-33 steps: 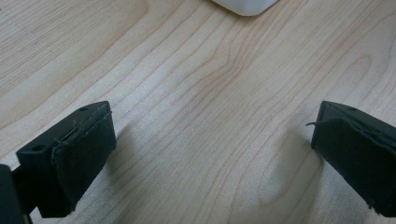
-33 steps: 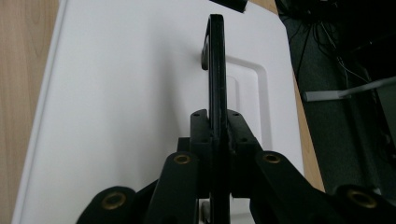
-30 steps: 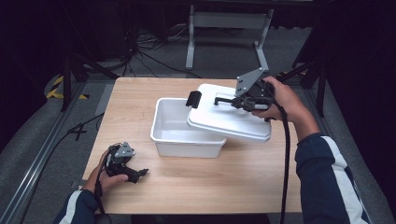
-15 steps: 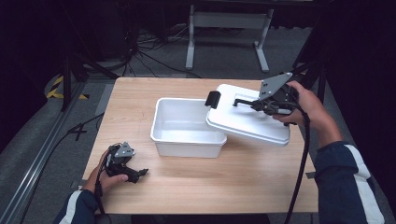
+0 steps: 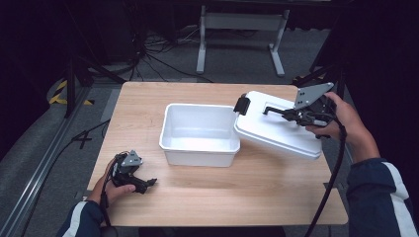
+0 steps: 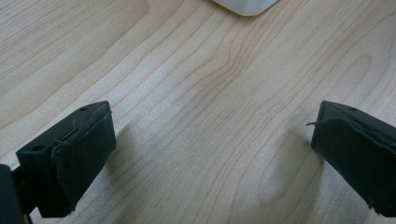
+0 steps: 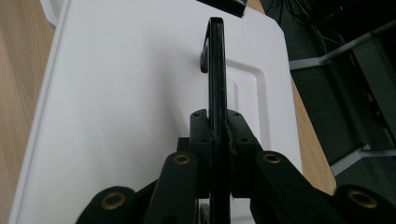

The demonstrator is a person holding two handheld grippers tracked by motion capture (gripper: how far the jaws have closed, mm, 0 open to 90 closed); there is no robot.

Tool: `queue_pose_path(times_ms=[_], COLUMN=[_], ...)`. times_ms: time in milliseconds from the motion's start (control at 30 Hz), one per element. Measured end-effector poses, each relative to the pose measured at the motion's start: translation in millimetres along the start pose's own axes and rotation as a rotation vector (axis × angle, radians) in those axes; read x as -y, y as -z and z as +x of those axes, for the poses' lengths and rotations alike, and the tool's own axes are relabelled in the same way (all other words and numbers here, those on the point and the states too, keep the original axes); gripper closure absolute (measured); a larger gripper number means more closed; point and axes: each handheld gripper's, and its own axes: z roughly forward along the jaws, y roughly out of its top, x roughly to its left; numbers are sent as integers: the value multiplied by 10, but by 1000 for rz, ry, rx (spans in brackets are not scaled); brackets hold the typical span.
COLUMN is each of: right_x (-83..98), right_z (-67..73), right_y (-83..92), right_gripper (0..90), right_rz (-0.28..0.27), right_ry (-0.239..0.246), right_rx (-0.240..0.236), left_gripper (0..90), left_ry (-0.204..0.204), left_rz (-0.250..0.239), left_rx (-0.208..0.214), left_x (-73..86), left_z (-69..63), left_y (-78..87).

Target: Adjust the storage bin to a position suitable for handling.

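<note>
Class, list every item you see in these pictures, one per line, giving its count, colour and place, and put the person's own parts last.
box: one, white, open, middle of the table.
lid: one, white, tilted, right of the box, left edge at the box's rim.
lid handle: one, black, upright on the lid.
latch: one, black, lid's left end.
table: one, light wood.
frame: one, grey, on the floor behind the table.
left gripper: one, black, open, near left of the table.
right gripper: one, black, shut on the lid handle.
</note>
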Motion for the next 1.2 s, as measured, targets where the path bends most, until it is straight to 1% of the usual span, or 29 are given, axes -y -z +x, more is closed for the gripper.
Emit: queue_pose_path(times_ms=[167, 300, 467, 533, 567, 600, 633, 667, 767, 833, 867, 1067, 1200], right_x=[139, 241, 367, 410, 427, 443, 456, 472, 509, 539, 539, 635, 699], right_z=[-11, -25, -35, -40, -38, -39, -30, -31, -33, -36, -36, -47, -37], right_y=[-11, 2, 4, 1, -5, -15, -22, -43, -108, -156, -156, -278, -393], right_gripper=[835, 835, 834, 834, 833, 834, 834, 833, 833, 833, 833, 834, 834], right_rz=[9, 0, 8, -6, -2, -5, -3, -2, 13, 19, 19, 27, 40], right_ry=[-22, -47, -64, -75, -77, -77, -88, -91, -92, -99, -99, -125, -140], right_rx=[3, 3, 14, 7, 12, 7, 15, 6, 9, 2, 2, -2, -17], left_gripper=[3, 3, 3, 3, 3, 3, 3, 3, 3, 3, 3, 3, 3], left_ry=[0, 0, 0, 0, 0, 0, 0, 0, 0, 0, 0, 0, 0], left_rz=[-1, 0, 0, 0, 0, 0, 0, -1, 0, 0, 0, 0, -1], left_rx=[0, 0, 0, 0, 0, 0, 0, 0, 0, 0, 0, 0, 0], left_x=[0, 0, 0, 0, 0, 0, 0, 0, 0, 0, 0, 0, 0], left_z=[0, 0, 0, 0, 0, 0, 0, 0, 0, 0, 0, 0, 0], left_y=[0, 0, 0, 0, 0, 0, 0, -1, 0, 0, 0, 0, -1])
